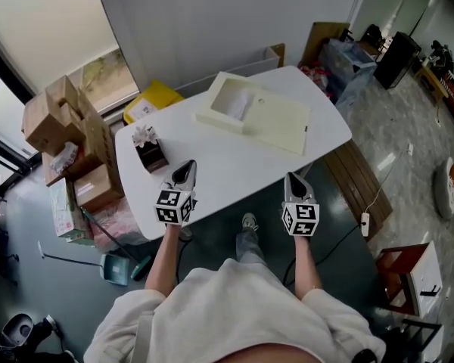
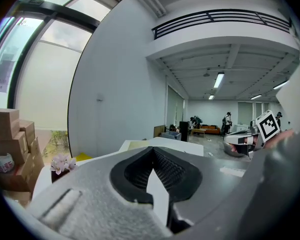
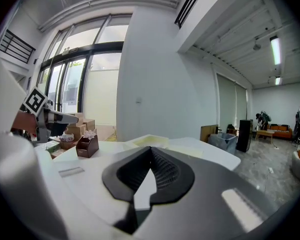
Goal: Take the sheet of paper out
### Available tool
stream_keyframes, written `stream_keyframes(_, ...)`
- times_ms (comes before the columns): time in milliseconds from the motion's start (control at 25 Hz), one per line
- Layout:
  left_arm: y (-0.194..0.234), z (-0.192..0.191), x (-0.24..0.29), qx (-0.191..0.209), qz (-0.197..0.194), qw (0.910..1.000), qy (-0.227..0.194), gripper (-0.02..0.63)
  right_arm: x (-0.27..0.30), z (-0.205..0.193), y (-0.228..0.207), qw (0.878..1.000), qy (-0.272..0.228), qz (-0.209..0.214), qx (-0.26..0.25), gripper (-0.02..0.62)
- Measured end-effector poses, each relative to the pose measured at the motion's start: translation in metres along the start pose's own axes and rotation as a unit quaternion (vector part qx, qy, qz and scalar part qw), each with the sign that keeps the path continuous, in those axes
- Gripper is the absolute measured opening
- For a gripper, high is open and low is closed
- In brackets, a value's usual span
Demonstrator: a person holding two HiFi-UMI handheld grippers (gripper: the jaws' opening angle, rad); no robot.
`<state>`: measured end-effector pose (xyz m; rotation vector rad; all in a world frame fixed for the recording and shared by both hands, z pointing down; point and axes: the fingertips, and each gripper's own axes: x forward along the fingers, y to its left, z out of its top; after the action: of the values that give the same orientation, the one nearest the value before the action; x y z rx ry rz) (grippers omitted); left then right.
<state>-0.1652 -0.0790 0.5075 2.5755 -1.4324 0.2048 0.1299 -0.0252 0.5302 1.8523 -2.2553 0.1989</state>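
left gripper [image 1: 187,166] and right gripper [image 1: 292,178] closed near table [image 1: 234,161].

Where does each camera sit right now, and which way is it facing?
Head view: on the person's head, looking steeply down at the white table and the open cream box; forearms, left gripper and right gripper show.
Left gripper view: rides the left gripper, looks along its shut jaws across the table to the cream box.
Right gripper view: rides the right gripper, shut jaws, same direction.
Shared: both gripper views show the brown flower box.
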Motion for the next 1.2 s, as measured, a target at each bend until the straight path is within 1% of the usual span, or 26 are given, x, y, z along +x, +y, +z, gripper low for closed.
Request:
stream_keyframes(200,0.023,0.011,0.048,-0.002,0.024,0.9997,0.005,0.005,0.062,0.011,-0.020,1.000,0.000,0.024,0.000,0.002)
stream_keyframes(440,0.045,0.026,0.111,-0.010,0.055,0.9984,0.010,0.005,0.136,0.026,-0.054,0.999,0.005,0.049,0.002,0.002)
stream_keyframes(640,0.063,0.045,0.159,-0.003,0.075,0.9971,0.012,0.005,0.194,0.039,-0.076,0.997,0.007,0.072,0.003,0.002)
stream_keyframes(960,0.094,0.063,0.209,0.006,0.112,0.9935,0.019,0.005,0.268,0.058,-0.091,0.994,0.003,0.112,0.004,0.002)
stream_keyframes(1200,0.103,0.065,0.241,0.008,0.121,0.9922,0.030,0.005,0.309,0.075,-0.098,0.991,-0.004,0.131,0.006,0.002)
